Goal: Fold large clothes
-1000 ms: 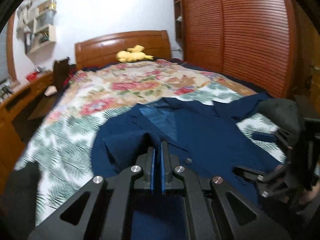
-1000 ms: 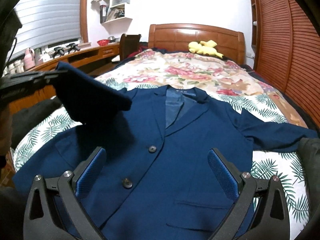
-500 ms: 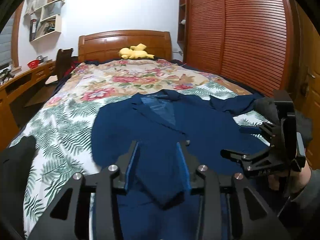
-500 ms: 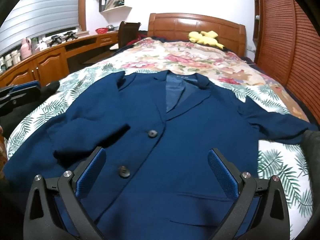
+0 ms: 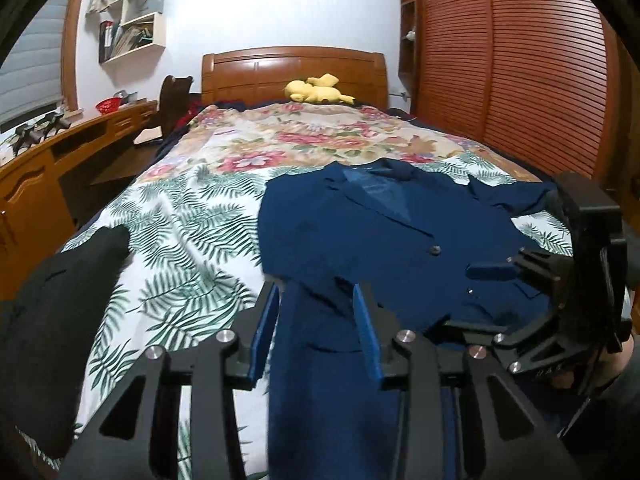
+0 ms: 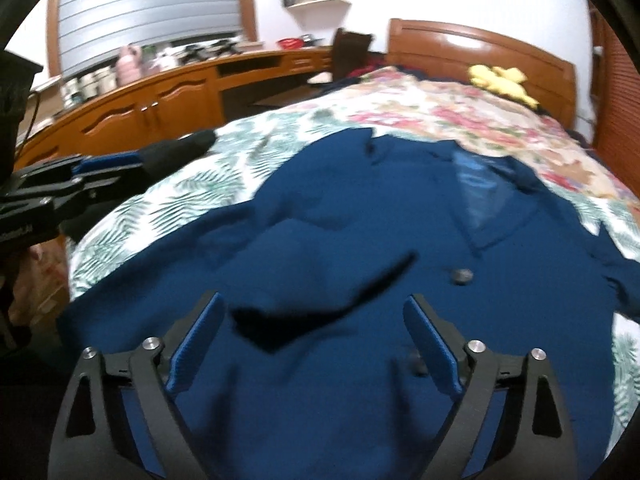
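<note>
Left claw [image 5: 316,308] open over jacket [image 5: 400,232] (hem hidden).

Left tool [image 5: 316,322] tilted downward, jaws partly apart, nothing gripped, right tool [image 6: 314,340] at its 3 o'clock, jaws wide, just been narrowing, empty

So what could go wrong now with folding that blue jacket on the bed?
1. The sleeve folded across the blue jacket looks bunched and may slide back off, since neither gripper grips it.
2. The right gripper, its jaws just narrowing over that sleeve, might pinch two layers together.
3. The left gripper is open over the jacket's edge near the bedspread and could catch that too.
</note>
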Action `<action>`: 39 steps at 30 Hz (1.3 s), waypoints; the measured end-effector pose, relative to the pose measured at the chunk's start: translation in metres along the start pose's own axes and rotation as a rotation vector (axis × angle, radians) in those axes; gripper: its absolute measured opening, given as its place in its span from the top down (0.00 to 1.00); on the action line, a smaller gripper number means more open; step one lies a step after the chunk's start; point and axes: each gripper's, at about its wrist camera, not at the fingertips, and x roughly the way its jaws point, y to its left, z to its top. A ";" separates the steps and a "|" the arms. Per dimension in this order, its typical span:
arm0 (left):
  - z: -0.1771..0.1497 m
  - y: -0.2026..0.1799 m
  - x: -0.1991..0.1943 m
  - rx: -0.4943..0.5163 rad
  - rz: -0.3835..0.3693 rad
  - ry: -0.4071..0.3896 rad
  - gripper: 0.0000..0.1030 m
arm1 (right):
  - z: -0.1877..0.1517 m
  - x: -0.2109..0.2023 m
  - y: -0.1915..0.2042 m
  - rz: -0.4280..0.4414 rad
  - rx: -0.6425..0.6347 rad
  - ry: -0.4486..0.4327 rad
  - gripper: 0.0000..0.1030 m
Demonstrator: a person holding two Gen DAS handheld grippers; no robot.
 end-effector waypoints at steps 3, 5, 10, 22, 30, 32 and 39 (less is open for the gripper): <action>-0.004 0.008 0.000 -0.012 0.012 0.010 0.64 | 0.000 0.016 0.011 0.037 -0.013 0.029 0.18; -0.004 0.012 -0.002 -0.016 0.013 0.005 0.64 | 0.001 0.025 0.016 0.049 -0.025 0.047 0.21; -0.006 0.014 0.000 -0.015 0.019 0.007 0.64 | 0.002 0.039 0.024 0.022 -0.074 0.081 0.48; -0.005 -0.001 0.004 0.006 -0.012 0.005 0.64 | 0.005 -0.013 -0.018 -0.028 0.005 -0.051 0.84; -0.002 -0.019 0.009 0.021 -0.041 -0.001 0.64 | 0.005 -0.069 -0.047 -0.082 0.071 -0.176 0.84; 0.000 -0.024 0.009 0.023 -0.047 -0.004 0.64 | 0.002 -0.078 -0.053 -0.104 0.085 -0.193 0.84; 0.005 -0.044 0.014 0.043 -0.077 -0.012 0.64 | -0.011 -0.108 -0.070 -0.203 0.122 -0.254 0.84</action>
